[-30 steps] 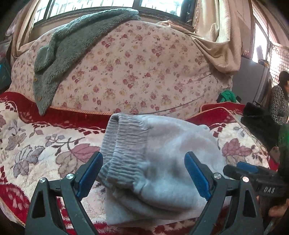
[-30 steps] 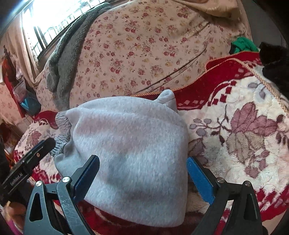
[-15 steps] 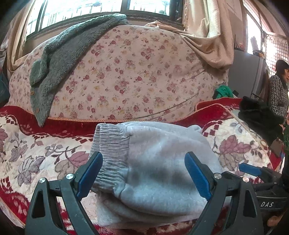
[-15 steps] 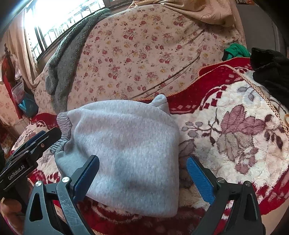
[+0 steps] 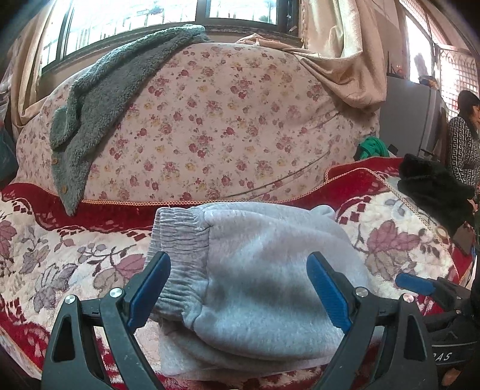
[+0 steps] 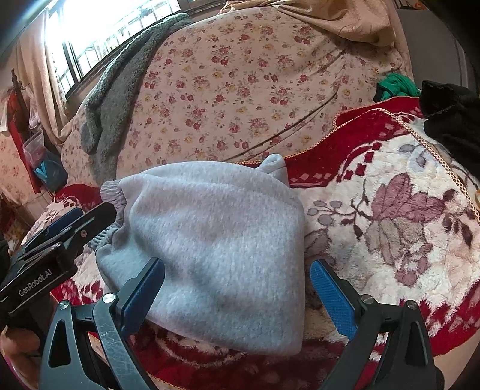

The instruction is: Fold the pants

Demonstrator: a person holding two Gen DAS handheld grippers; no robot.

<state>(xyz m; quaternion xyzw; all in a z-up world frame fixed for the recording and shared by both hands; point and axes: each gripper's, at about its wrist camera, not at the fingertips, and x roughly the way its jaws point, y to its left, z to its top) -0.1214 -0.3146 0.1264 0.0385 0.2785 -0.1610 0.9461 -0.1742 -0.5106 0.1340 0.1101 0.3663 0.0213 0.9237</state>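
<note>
One pair of grey fleece pants (image 5: pixel 258 270) lies folded into a thick bundle on a bed covered by one red and cream flowered blanket (image 5: pixel 69 261). In the left wrist view the bundle fills the centre, with its ribbed elastic band (image 5: pixel 180 240) at 10 o'clock and stacked layers showing at 6 o'clock.

Two tools are present, one per hand. The left tool (image 5: pixel 240 288) has its two blue-padded fingers (image 5: pixel 148 285) spread wide to either side of the bundle, gripping nothing. The right tool (image 6: pixel 237 291) is likewise spread wide, with its two blue fingers (image 6: pixel 333 294) straddling the near part of the pants and holding nothing. Whether any finger touches the cloth cannot be told. In the right wrist view the left tool also appears at 9 o'clock, beside the elastic band. In the left wrist view the right tool shows at 4 o'clock.

Behind the pants, at 12 o'clock, rises one large mound of pink bedding with small roses (image 5: pixel 216 126). One grey-green fuzzy garment (image 5: pixel 99 99) is draped over it at 10 o'clock. One small green cloth (image 5: pixel 372 148) sits at 2 o'clock, and one black garment (image 5: pixel 432 189) lies on the blanket at 3 o'clock. One beige curtain (image 5: pixel 342 60) hangs at 1 o'clock below a bright window (image 5: pixel 135 21). One person in a patterned top (image 5: pixel 463 144) stands at the far right edge.
</note>
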